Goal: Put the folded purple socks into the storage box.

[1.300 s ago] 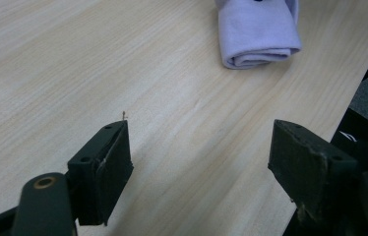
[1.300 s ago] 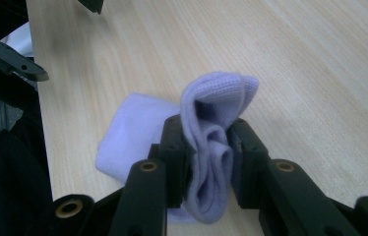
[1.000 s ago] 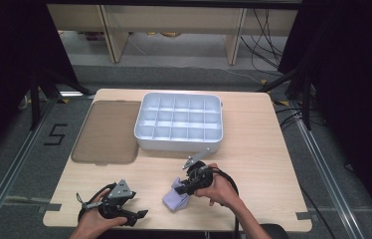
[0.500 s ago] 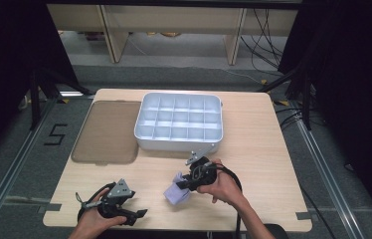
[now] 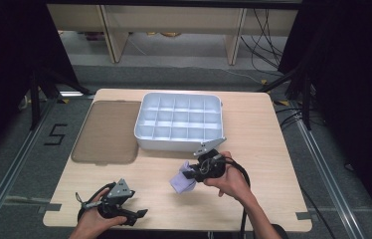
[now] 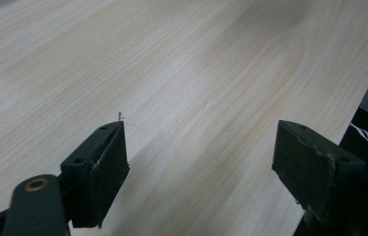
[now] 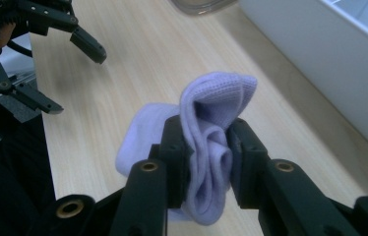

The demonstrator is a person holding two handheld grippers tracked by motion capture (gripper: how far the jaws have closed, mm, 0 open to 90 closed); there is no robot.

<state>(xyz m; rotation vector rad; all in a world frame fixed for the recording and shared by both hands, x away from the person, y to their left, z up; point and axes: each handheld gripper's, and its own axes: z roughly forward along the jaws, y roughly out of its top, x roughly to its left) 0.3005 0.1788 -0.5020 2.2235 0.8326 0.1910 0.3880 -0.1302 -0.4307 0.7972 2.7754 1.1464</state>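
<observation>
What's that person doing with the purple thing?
A person at a wooden table holds a tool in each hand. The right tool is pinching a bunched-up light purple sock, held just in front of a white tray with many little compartments, all of them empty. A brownish clear lid lies flat beside the tray. The left tool is open with nothing between its jaws, waiting near the table's front edge.

The left gripper (image 5: 133,213) lies low at the near left in the person's left hand (image 5: 94,224), jaws spread wide with nothing between them, while the right gripper (image 5: 190,174), raised in the right hand (image 5: 229,181), has its jaws clamped.
</observation>
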